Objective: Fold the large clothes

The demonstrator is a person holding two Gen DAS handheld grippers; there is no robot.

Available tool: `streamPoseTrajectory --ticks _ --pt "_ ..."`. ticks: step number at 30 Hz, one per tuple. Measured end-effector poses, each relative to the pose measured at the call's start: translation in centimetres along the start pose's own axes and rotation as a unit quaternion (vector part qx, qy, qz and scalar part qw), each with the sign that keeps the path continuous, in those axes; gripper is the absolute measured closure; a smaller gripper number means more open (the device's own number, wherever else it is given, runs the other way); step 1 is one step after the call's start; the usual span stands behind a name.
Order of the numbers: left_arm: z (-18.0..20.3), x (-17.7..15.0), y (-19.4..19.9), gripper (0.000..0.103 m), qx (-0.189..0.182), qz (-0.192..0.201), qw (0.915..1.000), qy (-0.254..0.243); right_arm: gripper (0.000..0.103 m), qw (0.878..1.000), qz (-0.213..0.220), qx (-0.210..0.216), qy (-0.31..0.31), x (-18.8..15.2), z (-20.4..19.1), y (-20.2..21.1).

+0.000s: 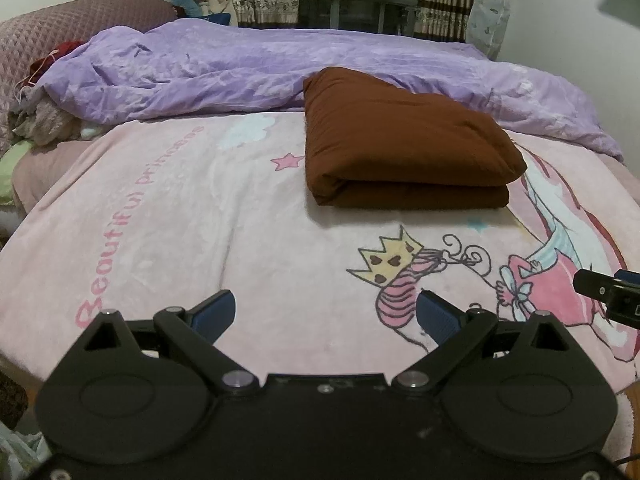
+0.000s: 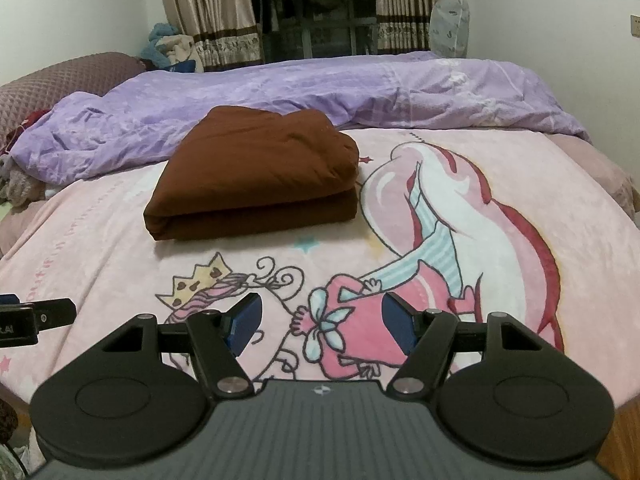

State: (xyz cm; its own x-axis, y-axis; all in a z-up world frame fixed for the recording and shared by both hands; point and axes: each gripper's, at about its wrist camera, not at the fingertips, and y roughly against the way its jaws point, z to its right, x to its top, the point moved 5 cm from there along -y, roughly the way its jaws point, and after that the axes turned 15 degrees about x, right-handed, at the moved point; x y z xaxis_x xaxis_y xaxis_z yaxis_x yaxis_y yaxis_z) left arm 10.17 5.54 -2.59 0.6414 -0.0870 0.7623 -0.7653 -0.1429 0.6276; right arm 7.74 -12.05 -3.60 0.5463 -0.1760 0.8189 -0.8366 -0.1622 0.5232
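Pink princess blanket (image 1: pixel 200 240), purple duvet (image 1: pixel 240 72), folded brown garment (image 1: pixel 400 148)

Bed (image 1: pixel 36 168): pink cartoon blanket (image 1: pixel 240 240) spread flat; folded brown garment (image 1: pixel 400 152) on it; purple duvet (image 1: pixel 240 72) bunched behind.

A big bed (image 2: pixel 600 176) fills the room. A pink blanket (image 1: pixel 200 248) with a cartoon princess and the words "Beautiful princess" lies on top of it. Behind that sits a crumpled purple quilt (image 1: pixel 240 68). At the left is a padded, dusty-pink headboard (image 1: pixel 52 32) with a heap of clothes (image 1: pixel 40 116) beside it. The walls (image 2: pixel 72 12) are plain white. At the back, beige curtains (image 2: pixel 204 4) with a brown band hang on both sides of a dark window (image 2: pixel 320 12). A covered fan (image 2: pixel 450 24) stands in the corner.
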Motion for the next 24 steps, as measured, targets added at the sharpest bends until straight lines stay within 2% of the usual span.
streamPoseTrajectory --ticks 24 --pt "0.06 0.11 -0.06 0.004 -0.002 0.000 1.0000 -0.002 0.022 1.000 -0.002 0.000 -0.001 -0.07 0.15 -0.04"
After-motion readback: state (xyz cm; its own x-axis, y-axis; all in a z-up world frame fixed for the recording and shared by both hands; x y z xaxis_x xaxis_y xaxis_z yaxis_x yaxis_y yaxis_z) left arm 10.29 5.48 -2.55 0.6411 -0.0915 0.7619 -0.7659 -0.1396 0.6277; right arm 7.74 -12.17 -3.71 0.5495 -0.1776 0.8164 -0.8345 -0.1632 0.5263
